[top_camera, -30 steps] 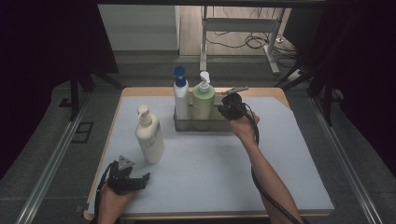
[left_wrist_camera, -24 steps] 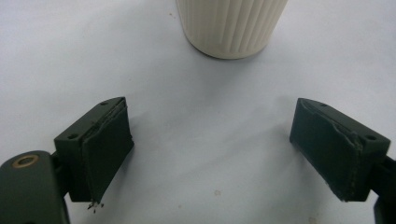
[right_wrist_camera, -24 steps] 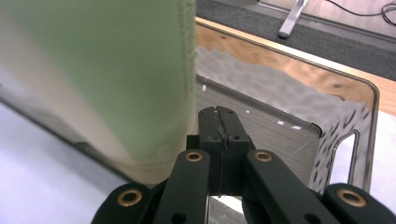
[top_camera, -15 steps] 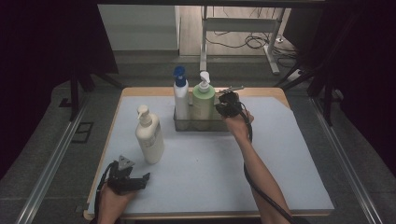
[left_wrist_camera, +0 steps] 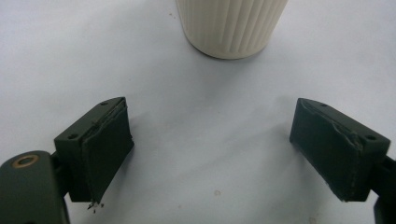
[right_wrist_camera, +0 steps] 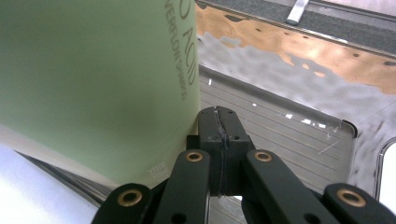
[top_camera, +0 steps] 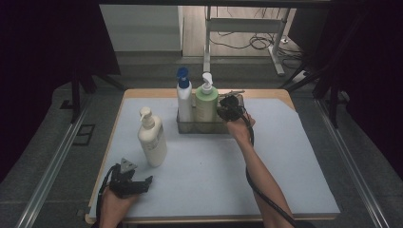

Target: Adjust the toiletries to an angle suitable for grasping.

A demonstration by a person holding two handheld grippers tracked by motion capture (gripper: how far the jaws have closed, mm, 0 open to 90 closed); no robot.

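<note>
1. The right gripper [right_wrist_camera: 219, 122] is seen with its jaws pressed together on nothing, its tip inside the clear tray [top_camera: 237, 100], just beside the green bottle [top_camera: 206, 103].
2. The left gripper [left_wrist_camera: 212, 154] is seen spread wide and empty, near the table's front edge, well away from the tray, facing the base of the cream bottle [left_wrist_camera: 231, 25].
3. Where things stand: the green bottle is upright in the tray's middle, the blue-capped bottle [top_camera: 184, 97] at the tray's left end, the cream bottle [top_camera: 152, 137] on the white mat [top_camera: 285, 156], in front of the tray and to its left.
4. Risk, as judged: the green bottle could be nudged or tipped by the closed jaws, since they sit tight against its side; the tray could also be dragged.
5. Risk, as judged: the cream bottle could be knocked over if the spread jaws are pushed in off-centre.
6. Count: three pump bottles, one tray, two grippers.
</note>
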